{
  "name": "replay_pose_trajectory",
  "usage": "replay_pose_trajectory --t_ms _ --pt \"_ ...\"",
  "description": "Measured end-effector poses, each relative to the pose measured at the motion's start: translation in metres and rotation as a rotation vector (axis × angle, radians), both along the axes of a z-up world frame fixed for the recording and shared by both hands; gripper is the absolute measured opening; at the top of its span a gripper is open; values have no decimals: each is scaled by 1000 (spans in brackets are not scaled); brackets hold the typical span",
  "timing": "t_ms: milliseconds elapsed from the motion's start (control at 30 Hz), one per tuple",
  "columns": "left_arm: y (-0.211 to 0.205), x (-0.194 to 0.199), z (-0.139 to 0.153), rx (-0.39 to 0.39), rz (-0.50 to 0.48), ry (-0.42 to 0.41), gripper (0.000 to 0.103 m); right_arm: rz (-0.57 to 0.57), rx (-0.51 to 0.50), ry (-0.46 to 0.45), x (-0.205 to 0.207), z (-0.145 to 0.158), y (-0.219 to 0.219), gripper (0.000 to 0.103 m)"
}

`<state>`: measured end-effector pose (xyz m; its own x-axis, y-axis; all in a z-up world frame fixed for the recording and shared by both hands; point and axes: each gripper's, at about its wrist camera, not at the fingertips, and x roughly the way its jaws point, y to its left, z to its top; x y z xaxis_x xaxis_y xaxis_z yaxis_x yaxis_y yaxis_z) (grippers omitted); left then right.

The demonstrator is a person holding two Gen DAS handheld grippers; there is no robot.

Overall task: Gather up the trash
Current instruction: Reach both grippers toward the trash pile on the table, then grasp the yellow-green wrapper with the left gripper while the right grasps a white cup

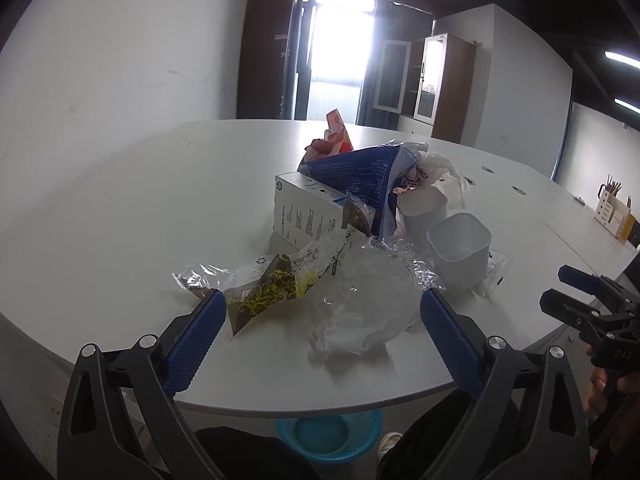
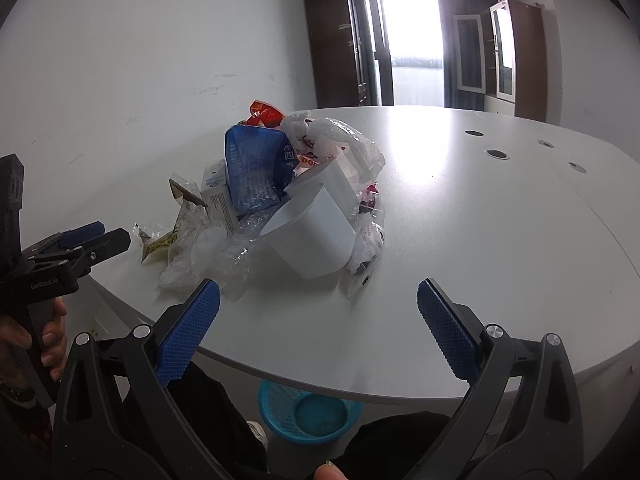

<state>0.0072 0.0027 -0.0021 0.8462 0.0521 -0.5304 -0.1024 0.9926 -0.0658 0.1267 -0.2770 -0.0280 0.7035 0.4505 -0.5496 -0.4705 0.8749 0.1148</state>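
Trash heap on the desk [image 1: 120, 208], basket beneath

Lower centre of the frame: wrappers [image 1: 272, 292] before the box [image 1: 304, 212], tubs [image 1: 460, 248] to its right; the basket [image 1: 330, 434] sits on the floor under the desk edge.

The worktop [image 1: 120, 208] was pale grey, the bag [image 1: 360, 176] blue with white print, the box [image 1: 304, 212] white, the cups [image 1: 460, 252] white, the wrapper [image 1: 268, 292] brown with yellow squiggles, the basket [image 1: 332, 436] turquoise mesh, and the gripper pads [image 1: 196, 340] blue and dimpled on black.
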Motion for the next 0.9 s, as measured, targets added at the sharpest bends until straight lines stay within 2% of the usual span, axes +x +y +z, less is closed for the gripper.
replay_pose_trajectory --t_ms 133,267,400,467,600,667,733,800,900 --pt "5 11 1 8 20 8 92 -5 19 24 16 6 3 94" --pt "9 26 -5 40 24 48 88 -27 -9 36 37 10 10 91" --pt "11 42 -11 39 10 73 83 -36 -24 58 58 12 17 89" --pt "10 48 -12 58 4 82 81 -39 -39 71 68 13 23 83" --pt "9 60 -15 94 -10 106 73 -37 -88 90 85 12 36 82" --pt "8 65 -18 104 -16 118 70 -29 -109 118 94 9 43 74" --pt "7 68 -19 112 -27 125 60 -28 -126 139 101 5 47 70" --pt "7 71 -21 117 -40 133 54 -31 -147 158 106 0 51 65" --pt "8 76 -24 135 -48 151 36 -30 -159 186 112 -6 52 54"
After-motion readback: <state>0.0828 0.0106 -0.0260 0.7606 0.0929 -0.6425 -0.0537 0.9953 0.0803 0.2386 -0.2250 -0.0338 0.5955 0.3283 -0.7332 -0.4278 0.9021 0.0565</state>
